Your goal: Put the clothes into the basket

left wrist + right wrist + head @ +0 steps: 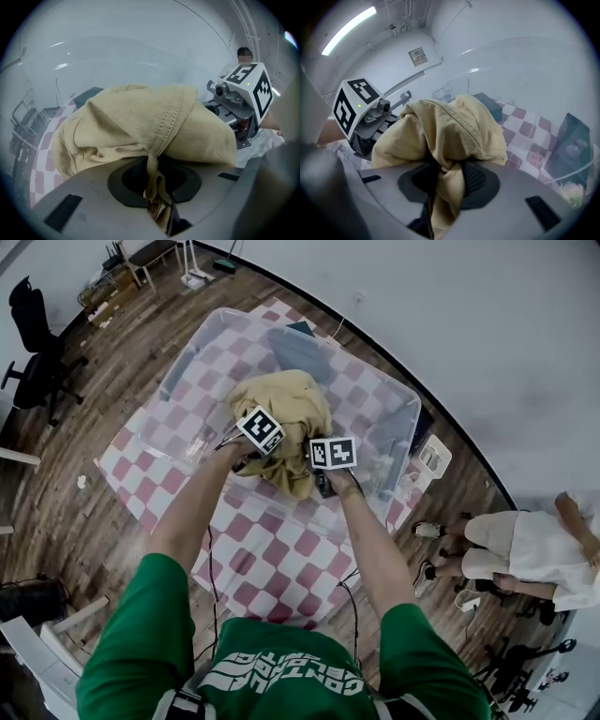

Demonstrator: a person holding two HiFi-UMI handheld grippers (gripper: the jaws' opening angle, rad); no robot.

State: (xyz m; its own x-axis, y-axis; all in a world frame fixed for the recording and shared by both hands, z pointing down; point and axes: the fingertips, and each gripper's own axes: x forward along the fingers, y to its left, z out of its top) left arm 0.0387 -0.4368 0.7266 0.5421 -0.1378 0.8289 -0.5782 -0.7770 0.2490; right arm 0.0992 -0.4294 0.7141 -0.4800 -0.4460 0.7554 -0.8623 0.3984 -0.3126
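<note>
A tan garment [281,423] hangs bunched over the near part of a large clear plastic basket [398,404] that stands on a red-and-white checkered cloth. My left gripper [246,457] is shut on a fold of the tan garment [154,131]. Right beside it, my right gripper [323,482] is shut on another fold of the tan garment [450,140]. In each gripper view the fabric is pinched between the pads and spills forward over the jaws. A dark folded piece [298,348] lies in the basket's far part.
The checkered cloth [281,559] covers a low table on a wooden floor. A person in white [534,549] sits at the right. A black office chair [37,343] stands at the far left. Small white objects [433,456] lie by the basket's right side.
</note>
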